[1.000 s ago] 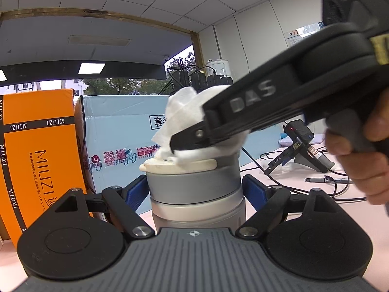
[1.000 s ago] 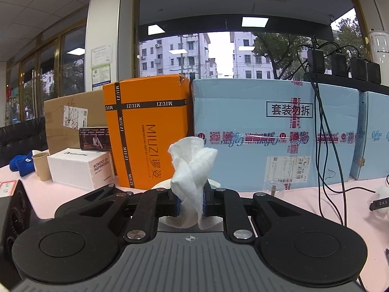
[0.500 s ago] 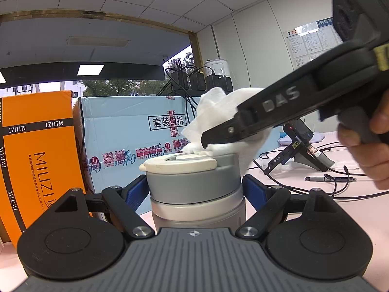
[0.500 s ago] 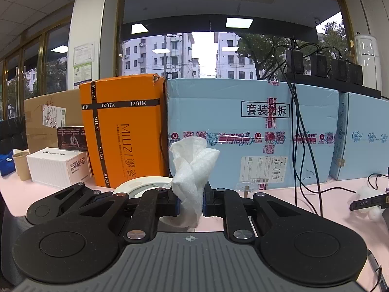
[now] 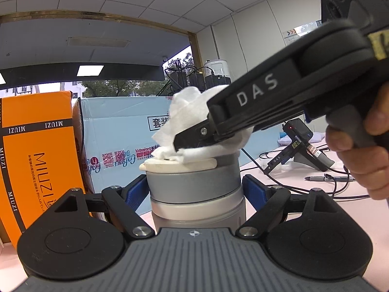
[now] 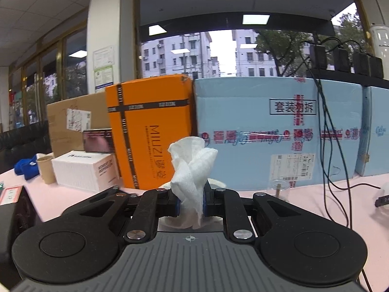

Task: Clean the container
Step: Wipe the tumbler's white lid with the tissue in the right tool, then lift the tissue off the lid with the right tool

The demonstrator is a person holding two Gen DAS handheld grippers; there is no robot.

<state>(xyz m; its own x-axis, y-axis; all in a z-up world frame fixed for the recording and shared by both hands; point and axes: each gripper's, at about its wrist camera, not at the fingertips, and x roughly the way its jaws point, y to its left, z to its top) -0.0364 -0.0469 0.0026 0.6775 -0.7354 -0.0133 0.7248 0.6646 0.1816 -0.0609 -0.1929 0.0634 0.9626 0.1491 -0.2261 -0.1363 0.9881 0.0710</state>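
Observation:
A grey container (image 5: 194,187) with a cream lid (image 5: 180,164) stands upright between the blue pads of my left gripper (image 5: 195,189), which is shut on it. My right gripper (image 6: 191,200) is shut on a crumpled white tissue (image 6: 192,168). In the left wrist view the right gripper (image 5: 192,141) comes in from the right and presses the tissue (image 5: 192,131) on the top of the lid. In the right wrist view only a sliver of the lid (image 6: 216,182) shows behind the tissue.
An orange MIUZI box (image 6: 148,133) and light blue cartons (image 6: 274,131) stand along the back of the pink table (image 6: 316,194). A white box (image 6: 85,170), paper cup (image 6: 46,170) and blue cloth lie left. Cables (image 5: 316,189), a pen and another gripper lie right.
The right gripper with the tissue has swept back left across the lid, after sliding right half a second ago. The left gripper and container have not moved.

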